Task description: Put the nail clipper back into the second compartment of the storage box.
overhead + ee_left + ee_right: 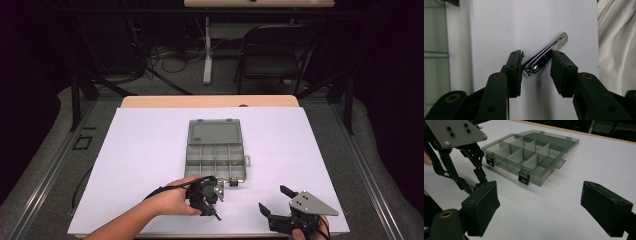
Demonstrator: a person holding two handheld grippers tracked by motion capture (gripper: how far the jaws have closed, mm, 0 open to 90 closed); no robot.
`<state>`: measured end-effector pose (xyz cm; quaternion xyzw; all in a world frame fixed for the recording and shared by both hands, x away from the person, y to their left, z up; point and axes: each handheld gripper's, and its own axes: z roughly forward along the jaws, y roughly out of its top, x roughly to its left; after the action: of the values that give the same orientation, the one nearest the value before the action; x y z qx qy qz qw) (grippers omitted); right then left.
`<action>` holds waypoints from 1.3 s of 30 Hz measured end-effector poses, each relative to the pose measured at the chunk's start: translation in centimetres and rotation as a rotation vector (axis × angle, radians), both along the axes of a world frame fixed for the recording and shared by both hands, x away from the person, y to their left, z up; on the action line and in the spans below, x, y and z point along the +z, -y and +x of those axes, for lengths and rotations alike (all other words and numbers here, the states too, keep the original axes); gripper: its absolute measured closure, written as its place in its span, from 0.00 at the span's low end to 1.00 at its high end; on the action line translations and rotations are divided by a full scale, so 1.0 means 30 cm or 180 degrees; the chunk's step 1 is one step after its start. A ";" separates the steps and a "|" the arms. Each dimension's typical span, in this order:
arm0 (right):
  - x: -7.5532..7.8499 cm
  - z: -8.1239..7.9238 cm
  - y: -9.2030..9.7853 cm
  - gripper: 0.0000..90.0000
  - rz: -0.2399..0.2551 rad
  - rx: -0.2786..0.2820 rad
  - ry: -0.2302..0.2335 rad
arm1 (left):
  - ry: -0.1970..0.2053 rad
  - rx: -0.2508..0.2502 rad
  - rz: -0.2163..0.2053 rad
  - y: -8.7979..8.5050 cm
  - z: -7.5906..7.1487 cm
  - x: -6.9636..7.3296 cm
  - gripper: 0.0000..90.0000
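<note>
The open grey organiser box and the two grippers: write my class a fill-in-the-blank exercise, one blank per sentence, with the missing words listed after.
1. The shiny metal nail clipper lies between the jaws of the ____ gripper.
2. The lid of the compartment box is ____.
3. The right gripper has its jaws wide apart and holds ____.
4. The white table surface carries the box ____ the two grippers, as the high view shows it.

Missing words: left; open; nothing; beyond
</note>
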<state>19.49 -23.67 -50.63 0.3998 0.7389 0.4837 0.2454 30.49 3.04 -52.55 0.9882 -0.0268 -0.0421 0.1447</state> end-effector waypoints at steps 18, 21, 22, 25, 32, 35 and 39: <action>-0.001 0.003 0.004 0.16 0.0025 0.0017 -0.0034 | 0.0124 -0.0138 0.0025 0.002 -0.018 -0.008 0.64; -0.003 0.003 0.004 0.16 0.0035 0.0016 -0.0047 | 0.0126 -0.0166 0.0021 0.002 -0.018 -0.008 0.64; -0.003 0.003 0.004 0.16 0.0035 0.0016 -0.0049 | 0.0129 -0.0183 0.0020 0.002 -0.018 -0.008 0.64; -0.003 0.004 0.005 0.16 0.0034 0.0020 -0.0065 | 0.0124 -0.0182 0.0031 0.003 -0.018 -0.008 0.63; -0.003 0.004 0.005 0.16 0.0041 0.0020 -0.0073 | 0.0129 -0.0132 0.0115 0.015 -0.025 -0.007 0.64; -0.002 0.003 0.006 0.16 0.0039 0.0021 -0.0075 | 0.0141 -0.0107 0.0159 0.018 -0.026 -0.005 0.65; -0.003 0.004 0.005 0.16 0.0055 0.0024 -0.0064 | 0.0145 -0.0087 0.0169 0.021 -0.028 -0.005 0.66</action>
<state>19.61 -23.82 -50.72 0.4040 0.7386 0.4870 0.2326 29.65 2.41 -52.69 0.9919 -0.0425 -0.0223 0.1173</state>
